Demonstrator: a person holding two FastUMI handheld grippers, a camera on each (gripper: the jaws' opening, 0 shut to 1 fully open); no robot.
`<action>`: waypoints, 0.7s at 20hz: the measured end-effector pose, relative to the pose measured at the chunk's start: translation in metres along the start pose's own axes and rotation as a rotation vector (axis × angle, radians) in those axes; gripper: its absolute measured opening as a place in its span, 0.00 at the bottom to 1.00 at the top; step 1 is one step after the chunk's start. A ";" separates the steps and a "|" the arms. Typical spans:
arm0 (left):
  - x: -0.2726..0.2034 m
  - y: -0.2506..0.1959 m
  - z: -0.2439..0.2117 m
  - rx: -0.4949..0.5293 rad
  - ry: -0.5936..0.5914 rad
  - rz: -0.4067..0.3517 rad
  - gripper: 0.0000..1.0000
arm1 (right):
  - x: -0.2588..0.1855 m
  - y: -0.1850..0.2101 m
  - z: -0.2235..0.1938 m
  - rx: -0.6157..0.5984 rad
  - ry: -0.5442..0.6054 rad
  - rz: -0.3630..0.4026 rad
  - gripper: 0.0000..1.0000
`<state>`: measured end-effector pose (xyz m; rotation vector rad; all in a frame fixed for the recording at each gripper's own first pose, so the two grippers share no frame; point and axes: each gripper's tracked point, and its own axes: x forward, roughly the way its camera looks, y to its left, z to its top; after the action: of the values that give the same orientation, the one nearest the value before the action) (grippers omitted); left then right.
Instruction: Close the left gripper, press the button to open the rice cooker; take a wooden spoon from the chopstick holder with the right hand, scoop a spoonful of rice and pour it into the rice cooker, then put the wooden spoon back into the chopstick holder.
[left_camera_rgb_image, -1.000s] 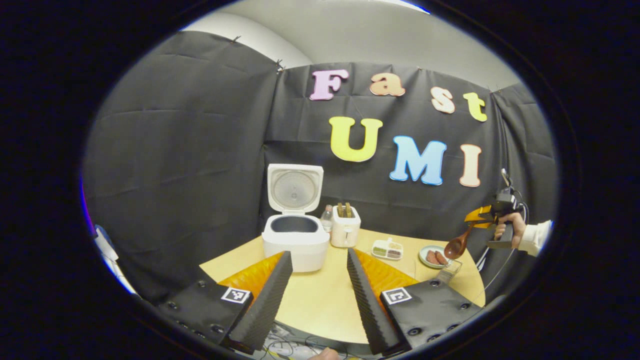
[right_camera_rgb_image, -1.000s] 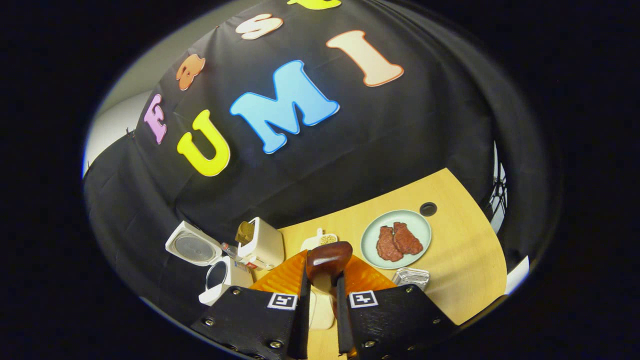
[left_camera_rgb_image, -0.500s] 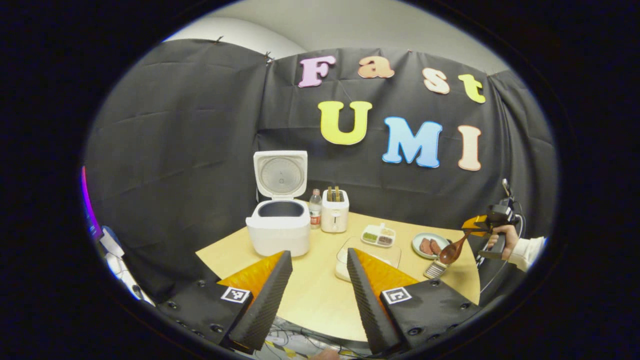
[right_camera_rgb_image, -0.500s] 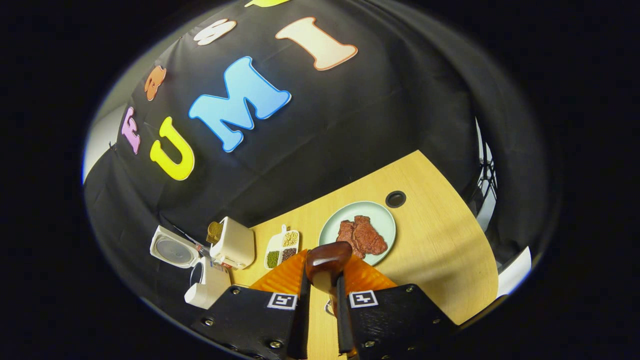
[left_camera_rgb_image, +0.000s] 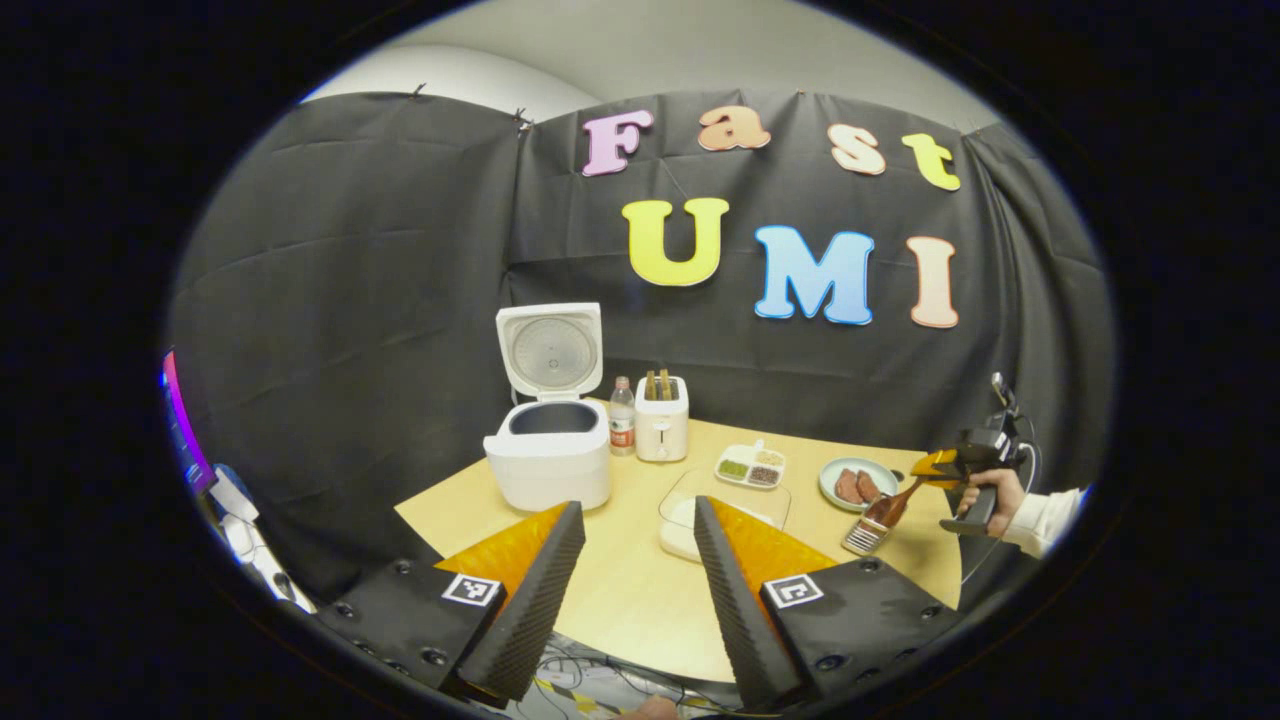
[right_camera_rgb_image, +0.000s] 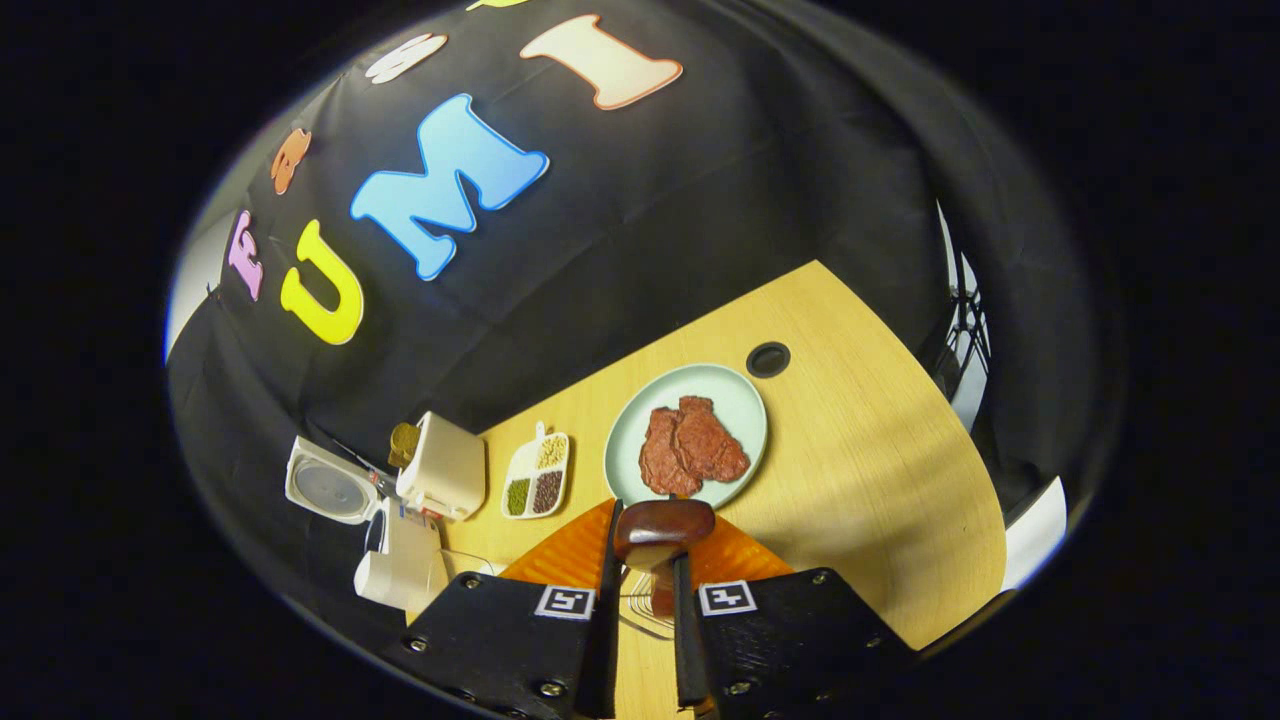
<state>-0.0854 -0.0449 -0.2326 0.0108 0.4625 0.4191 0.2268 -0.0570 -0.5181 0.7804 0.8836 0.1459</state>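
A dark brown wooden spoon (right_camera_rgb_image: 662, 527) sat low in the centre of the right gripper view, its handle pinched between the two fingers of the right gripper (right_camera_rgb_image: 646, 590), bowl pointing forward and down. Seen from afar at the right edge of the left gripper view, the same spoon (left_camera_rgb_image: 888, 508) hung bowl-down above a small ribbed metal chopstick holder (left_camera_rgb_image: 864, 537), the tilt suggesting it was being lowered back into its slot. A hand with a white sleeve (left_camera_rgb_image: 985, 492) held that right gripper (left_camera_rgb_image: 940, 466) there. Behind the holder on the round pale wooden table (left_camera_rgb_image: 640, 585) lay a pale green plate with two reddish meat slices (left_camera_rgb_image: 856, 483), then a small divided tray of grains (left_camera_rgb_image: 750, 467). Left of centre, the white rice cooker (left_camera_rgb_image: 549, 466) stood with its lid upright, so the pot was reachable. At the bottom of that view the left gripper (left_camera_rgb_image: 632, 580) waited idle, fingers spread apart and holding nothing.
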 end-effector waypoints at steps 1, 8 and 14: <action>-0.001 -0.002 -0.001 -0.001 0.000 -0.001 0.75 | -0.001 -0.002 -0.003 0.007 0.007 -0.001 0.24; 0.001 -0.006 -0.003 -0.004 -0.002 -0.006 0.75 | -0.014 -0.014 -0.016 0.076 0.018 0.022 0.23; 0.003 -0.010 0.000 0.002 -0.005 -0.023 0.75 | -0.021 -0.021 -0.016 0.054 0.019 0.008 0.32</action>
<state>-0.0789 -0.0525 -0.2354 0.0083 0.4580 0.3961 0.1975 -0.0722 -0.5245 0.8345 0.9058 0.1371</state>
